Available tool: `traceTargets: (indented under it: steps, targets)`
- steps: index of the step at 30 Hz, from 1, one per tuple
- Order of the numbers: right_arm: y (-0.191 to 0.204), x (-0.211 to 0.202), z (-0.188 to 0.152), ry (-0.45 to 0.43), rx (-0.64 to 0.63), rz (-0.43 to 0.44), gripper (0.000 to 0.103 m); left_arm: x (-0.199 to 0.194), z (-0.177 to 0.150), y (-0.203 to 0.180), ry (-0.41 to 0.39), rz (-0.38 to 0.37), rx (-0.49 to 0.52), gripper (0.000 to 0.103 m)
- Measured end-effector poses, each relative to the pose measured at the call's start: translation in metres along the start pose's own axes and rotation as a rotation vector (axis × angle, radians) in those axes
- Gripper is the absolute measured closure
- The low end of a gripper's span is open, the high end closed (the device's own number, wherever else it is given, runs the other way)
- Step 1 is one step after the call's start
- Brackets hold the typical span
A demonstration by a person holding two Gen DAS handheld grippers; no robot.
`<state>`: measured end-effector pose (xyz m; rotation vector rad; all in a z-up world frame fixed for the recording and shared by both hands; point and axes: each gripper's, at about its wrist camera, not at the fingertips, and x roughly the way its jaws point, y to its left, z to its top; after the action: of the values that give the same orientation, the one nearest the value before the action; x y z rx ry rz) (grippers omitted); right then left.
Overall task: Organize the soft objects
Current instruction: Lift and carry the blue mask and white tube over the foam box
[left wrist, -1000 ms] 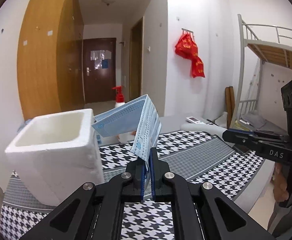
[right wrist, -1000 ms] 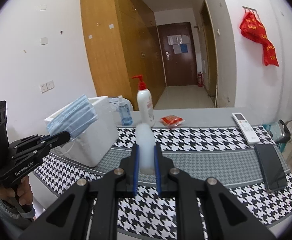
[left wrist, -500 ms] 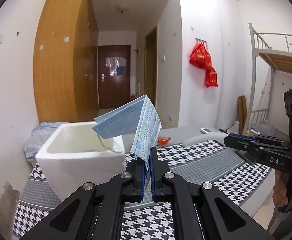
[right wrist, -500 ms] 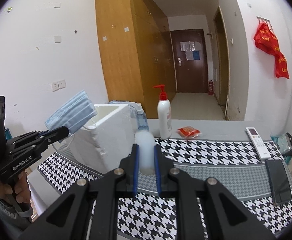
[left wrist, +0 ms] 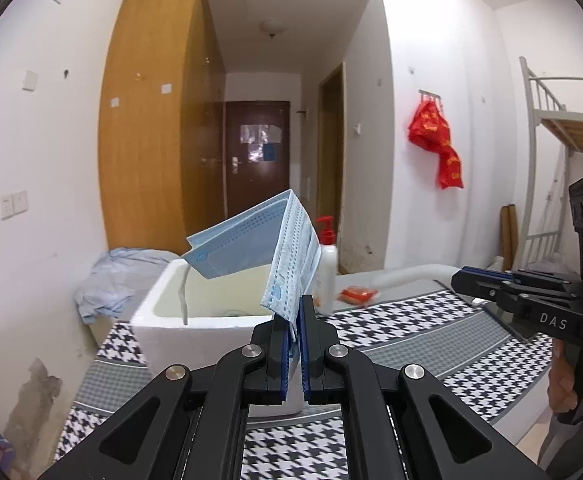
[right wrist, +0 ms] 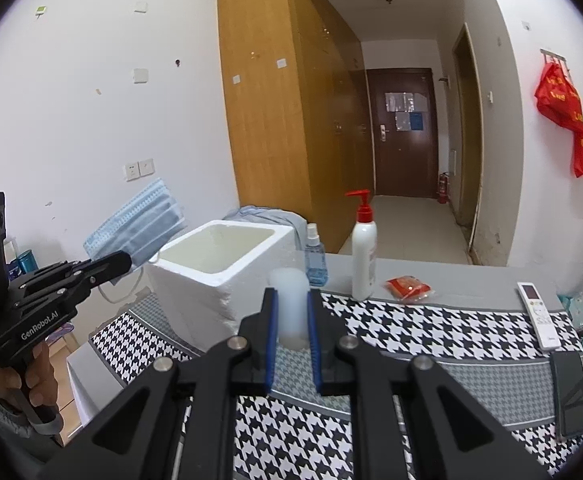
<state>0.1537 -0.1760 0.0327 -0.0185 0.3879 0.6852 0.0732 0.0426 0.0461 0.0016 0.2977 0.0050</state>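
My left gripper [left wrist: 294, 312] is shut on a blue face mask [left wrist: 259, 252] and holds it in the air just in front of the open white foam box [left wrist: 195, 320]. In the right wrist view the left gripper [right wrist: 125, 260] holds the mask [right wrist: 139, 220] left of the foam box [right wrist: 219, 276]. My right gripper [right wrist: 293, 312] is shut on a white translucent soft cylinder [right wrist: 289, 304] above the houndstooth tablecloth [right wrist: 431, 328]. In the left wrist view the right gripper [left wrist: 457, 280] shows at the right, side-on.
A pump bottle [right wrist: 363, 256], a small blue spray bottle [right wrist: 314, 260], a red packet [right wrist: 409, 286], a remote [right wrist: 537, 314] and a phone [right wrist: 569, 392] lie on the table. A blue cloth [left wrist: 111, 280] lies behind the box. A bunk bed [left wrist: 563, 128] stands right.
My left gripper has swung left with the mask, so the foam box now sits straight ahead under it. The right gripper has turned slightly left, still holding the cylinder.
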Motion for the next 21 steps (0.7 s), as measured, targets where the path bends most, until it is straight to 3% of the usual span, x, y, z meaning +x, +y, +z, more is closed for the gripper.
traceTargets:
  steps: [21]
  targets:
    - [0.036, 0.033, 0.022, 0.000, -0.060, 0.082, 0.086, -0.013, -0.006, 0.046, 0.009, 0.157, -0.038, 0.098]
